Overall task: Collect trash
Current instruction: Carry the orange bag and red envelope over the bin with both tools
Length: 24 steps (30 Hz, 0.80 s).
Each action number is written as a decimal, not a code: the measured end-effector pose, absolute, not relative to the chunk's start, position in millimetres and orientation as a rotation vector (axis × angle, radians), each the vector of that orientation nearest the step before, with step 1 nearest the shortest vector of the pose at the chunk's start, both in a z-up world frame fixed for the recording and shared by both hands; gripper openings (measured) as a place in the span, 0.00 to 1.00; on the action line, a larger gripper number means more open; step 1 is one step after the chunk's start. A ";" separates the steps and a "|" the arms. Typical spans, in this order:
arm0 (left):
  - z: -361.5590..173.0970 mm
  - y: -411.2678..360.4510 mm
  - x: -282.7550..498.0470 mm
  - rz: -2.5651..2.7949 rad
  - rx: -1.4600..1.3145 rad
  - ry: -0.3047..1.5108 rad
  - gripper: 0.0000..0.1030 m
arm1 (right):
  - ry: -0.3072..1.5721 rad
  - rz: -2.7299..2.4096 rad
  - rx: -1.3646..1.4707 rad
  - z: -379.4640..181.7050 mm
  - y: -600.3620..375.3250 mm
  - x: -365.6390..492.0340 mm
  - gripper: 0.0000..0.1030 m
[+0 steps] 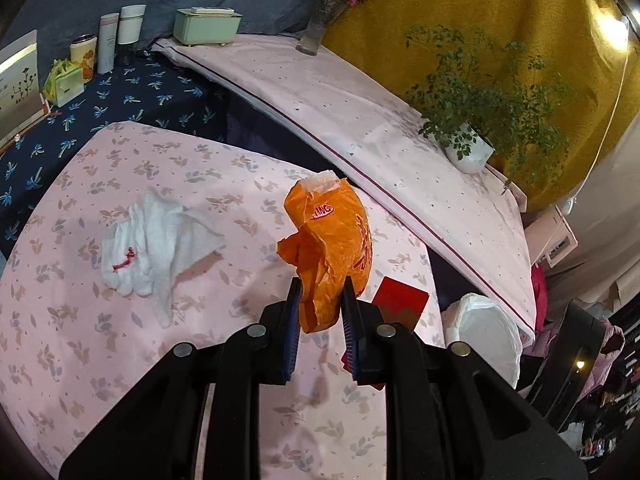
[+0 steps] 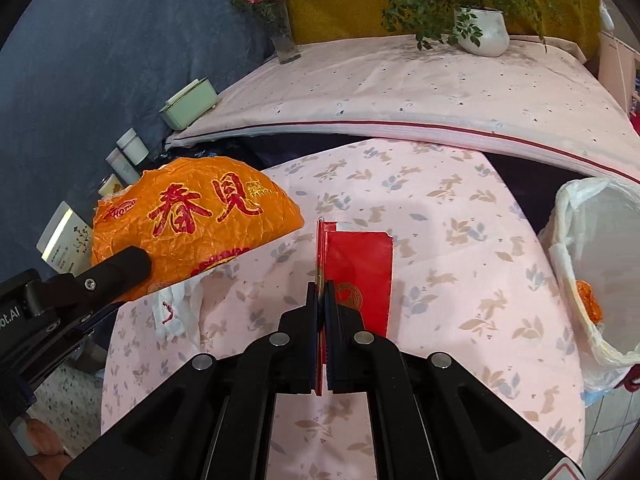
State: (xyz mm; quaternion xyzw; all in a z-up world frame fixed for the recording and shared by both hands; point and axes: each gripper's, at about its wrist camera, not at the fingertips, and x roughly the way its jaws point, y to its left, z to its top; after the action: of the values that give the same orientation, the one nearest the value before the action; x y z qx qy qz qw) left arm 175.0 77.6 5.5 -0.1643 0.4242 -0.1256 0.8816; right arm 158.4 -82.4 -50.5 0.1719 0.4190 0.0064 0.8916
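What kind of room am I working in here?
Probably a lived-in home room: cloth-covered tables, a potted plant and flower vase on a ledge, toiletry bottles, and a bag-lined bin.

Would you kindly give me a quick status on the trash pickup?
Left hand-held gripper shut on orange wrapper, right shut on red envelope. White cloth on table. Lined bin right of table, path looks clear.

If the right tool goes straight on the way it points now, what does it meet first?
Probably the pink floral cloth on the table. The right tool, shut on the red envelope, points down toward the cloth's bare middle, left of the lined bin. Depth is uncertain, but nothing else seems to stand in that line.
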 end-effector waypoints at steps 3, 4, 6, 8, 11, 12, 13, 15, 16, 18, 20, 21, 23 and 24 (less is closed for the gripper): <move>8.0 52.7 165.4 -0.285 -0.312 0.885 0.18 | 0.853 -0.004 0.364 -44.0 -102.6 146.0 0.03; 8.5 44.2 162.0 -0.294 -0.302 0.887 0.18 | 0.846 -0.010 0.367 -41.7 -109.3 142.0 0.03; 8.5 30.3 157.0 -0.305 -0.286 0.892 0.18 | 0.834 -0.019 0.374 -37.9 -121.8 134.5 0.03; 7.9 16.2 152.4 -0.317 -0.272 0.897 0.18 | 0.822 -0.031 0.380 -34.7 -134.0 127.7 0.03; 6.7 -3.0 146.0 -0.335 -0.253 0.903 0.18 | 0.809 -0.055 0.383 -31.7 -153.5 117.8 0.03; 6.1 -9.1 144.3 -0.342 -0.246 0.906 0.18 | 0.807 -0.065 0.384 -31.3 -160.5 114.9 0.03; 5.4 -15.8 142.6 -0.350 -0.237 0.908 0.18 | 0.803 -0.074 0.388 -31.1 -167.2 112.0 0.03; 3.7 -28.4 139.9 -0.364 -0.220 0.913 0.18 | 0.797 -0.092 0.401 -30.9 -181.4 106.8 0.03; 2.6 -35.7 138.4 -0.372 -0.211 0.916 0.18 | 0.794 -0.100 0.405 -31.1 -188.1 104.6 0.03; 0.6 -49.8 136.8 -0.387 -0.196 0.923 0.18 | 0.790 -0.118 0.405 -31.5 -200.4 100.6 0.03; -2.4 -63.3 135.8 -0.405 -0.185 0.932 0.18 | 0.785 -0.140 0.390 -31.4 -211.0 96.4 0.03; -4.2 -70.7 135.5 -0.417 -0.181 0.937 0.18 | 0.783 -0.152 0.381 -31.6 -216.1 94.4 0.03; -6.5 -83.1 133.7 -0.435 -0.175 0.942 0.18 | 0.780 -0.164 0.378 -33.3 -227.8 90.5 0.03; -8.2 -90.5 133.1 -0.445 -0.171 0.945 0.18 | 0.780 -0.170 0.377 -34.3 -234.8 88.9 0.03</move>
State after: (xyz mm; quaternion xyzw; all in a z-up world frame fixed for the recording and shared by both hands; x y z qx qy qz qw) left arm 133.1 -90.5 -8.2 -0.0814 0.4509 -0.2121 0.8632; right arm 88.9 -234.8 -34.3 0.1822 0.3774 -0.0822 0.9042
